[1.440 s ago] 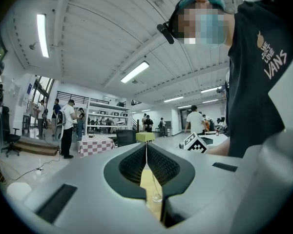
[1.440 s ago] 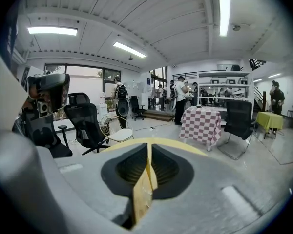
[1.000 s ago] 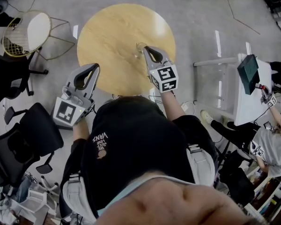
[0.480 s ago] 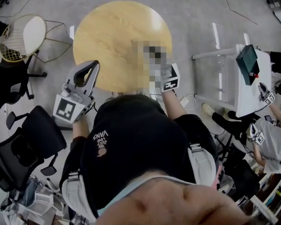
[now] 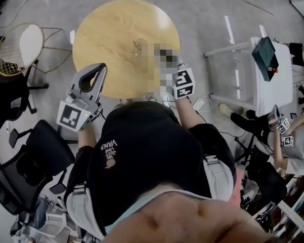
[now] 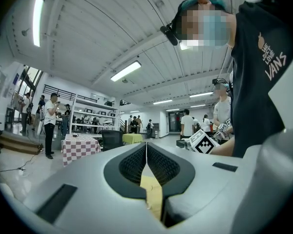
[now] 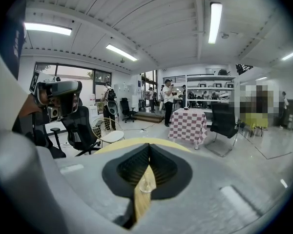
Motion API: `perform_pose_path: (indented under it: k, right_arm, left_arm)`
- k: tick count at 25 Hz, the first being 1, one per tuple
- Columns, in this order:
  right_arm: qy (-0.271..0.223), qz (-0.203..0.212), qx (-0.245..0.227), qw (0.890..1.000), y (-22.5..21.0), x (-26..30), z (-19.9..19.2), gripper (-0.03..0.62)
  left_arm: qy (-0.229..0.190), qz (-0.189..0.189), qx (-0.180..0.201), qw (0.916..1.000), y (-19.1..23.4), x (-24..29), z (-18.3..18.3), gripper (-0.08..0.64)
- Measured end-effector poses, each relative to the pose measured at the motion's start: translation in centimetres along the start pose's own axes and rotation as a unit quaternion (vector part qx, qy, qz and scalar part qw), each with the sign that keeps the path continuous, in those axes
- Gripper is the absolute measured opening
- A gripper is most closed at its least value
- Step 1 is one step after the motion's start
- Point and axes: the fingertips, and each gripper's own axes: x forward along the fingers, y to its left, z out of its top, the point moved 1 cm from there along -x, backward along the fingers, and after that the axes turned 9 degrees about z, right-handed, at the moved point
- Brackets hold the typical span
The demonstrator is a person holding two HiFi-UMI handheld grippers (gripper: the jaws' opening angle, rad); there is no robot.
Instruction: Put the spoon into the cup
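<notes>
Hovering by the table [image 5: 111, 24] with its cup [image 5: 139, 45], left tongs [image 6: 146, 147] and right tongs [image 7: 147, 150] press together, empty.

The left tongs [image 6: 146, 145] are closed tip to tip with nothing between them, held at the counter's [image 5: 106, 29] near-left edge. The right tongs [image 7: 149, 146] are also closed and empty, reaching over the counter's near edge. The left forearm [image 5: 82, 151] and right forearm [image 5: 189, 114] stretch forward.
</notes>
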Motion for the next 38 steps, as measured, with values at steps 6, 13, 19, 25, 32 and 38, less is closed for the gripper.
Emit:
perform_pose_path:
  k: [6,13,19,25,32,38]
  right_arm:
    - [-0.006,-0.01,0.004,1.0,-0.6,-1.7,-0.3,-0.002]
    - [-0.012,-0.015,0.011,1.0,-0.8,-4.0,-0.5,-0.003]
    - [-0.015,-0.017,0.012,1.0,-1.3,-5.6,-0.7,-0.002]
    - [-0.018,-0.016,0.011,1.0,-1.9,-7.5,-0.7,-0.003]
    - [-0.019,-0.008,0.01,1.0,-2.2,-8.7,-0.9,-0.002]
    - [-0.015,0.002,0.014,1.0,-2.4,-9.0,-1.6,-0.003]
  left_arm:
    - [-0.002,-0.011,0.0,0.9999,-0.9,0.9,0.0,0.0]
    - [0.001,-0.012,-0.001,0.9999,-1.6,1.3,-0.3,0.0]
    - [-0.014,-0.016,0.006,0.9998,-2.5,2.0,-0.2,0.0]
    - [-0.034,-0.017,0.024,0.999,-3.6,2.4,-0.4,-0.001]
    - [-0.034,-0.003,0.017,0.9993,-4.3,2.7,-1.0,0.0]
    - [-0.028,0.003,0.012,0.9995,-5.0,3.0,-1.4,0.0]
